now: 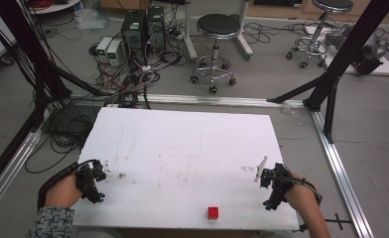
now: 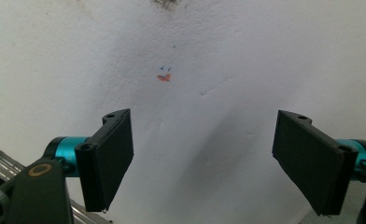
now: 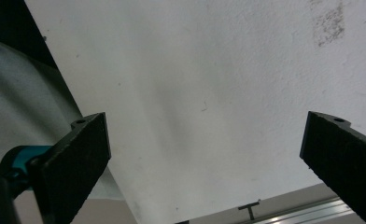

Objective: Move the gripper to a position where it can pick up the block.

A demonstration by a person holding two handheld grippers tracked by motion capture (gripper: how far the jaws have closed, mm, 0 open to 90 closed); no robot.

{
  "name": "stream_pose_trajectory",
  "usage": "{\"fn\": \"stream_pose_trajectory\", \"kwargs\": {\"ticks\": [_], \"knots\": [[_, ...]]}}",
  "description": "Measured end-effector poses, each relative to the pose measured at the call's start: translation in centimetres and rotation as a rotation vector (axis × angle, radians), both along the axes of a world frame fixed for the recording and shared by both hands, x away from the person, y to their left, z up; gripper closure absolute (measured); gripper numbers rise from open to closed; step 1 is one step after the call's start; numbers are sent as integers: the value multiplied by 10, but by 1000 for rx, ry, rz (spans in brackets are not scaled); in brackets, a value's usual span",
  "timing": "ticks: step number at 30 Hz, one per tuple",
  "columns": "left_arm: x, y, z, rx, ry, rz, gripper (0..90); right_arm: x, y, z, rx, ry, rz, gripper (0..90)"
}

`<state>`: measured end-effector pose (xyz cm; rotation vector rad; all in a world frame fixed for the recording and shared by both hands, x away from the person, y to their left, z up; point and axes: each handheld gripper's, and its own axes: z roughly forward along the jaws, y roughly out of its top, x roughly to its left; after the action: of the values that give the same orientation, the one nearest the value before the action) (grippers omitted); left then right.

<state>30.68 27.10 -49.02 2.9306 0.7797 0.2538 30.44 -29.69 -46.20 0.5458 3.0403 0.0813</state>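
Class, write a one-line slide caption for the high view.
Two open hand-held grippers, left and right, rest at the white table's sides; a red cube sits near its front edge.

A white table (image 1: 182,148) (scuffed, stained) carries one thing — a small red cube (image 1: 213,212) near its front edge.

Even, bright light; soft shadows on the table (image 1: 182,148); slightly blurry, perhaps low-resolution.

No legible text, labels, brands or nos. anywhere; just small orange & blue pen marks (image 2: 164,76) on white tabletop (image 2: 246,56).
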Motion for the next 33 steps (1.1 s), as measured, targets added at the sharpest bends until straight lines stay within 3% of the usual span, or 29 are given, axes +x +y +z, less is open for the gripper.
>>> {"fn": "stream_pose_trajectory", "kwargs": {"ticks": [8,9,19,27,33], "knots": [[0,0,1,0,3,0,208,-7,12,22,-27,-16,80,10],[0,0,1,-1,5,3,208,-8,17,27,-36,-13,114,10],[0,1,3,-1,-4,7,208,-16,48,41,-75,-8,235,10],[0,2,3,-2,3,10,208,-18,77,46,-72,-25,318,10],[0,3,3,-4,1,12,208,-20,99,37,-67,-19,373,9]]}}
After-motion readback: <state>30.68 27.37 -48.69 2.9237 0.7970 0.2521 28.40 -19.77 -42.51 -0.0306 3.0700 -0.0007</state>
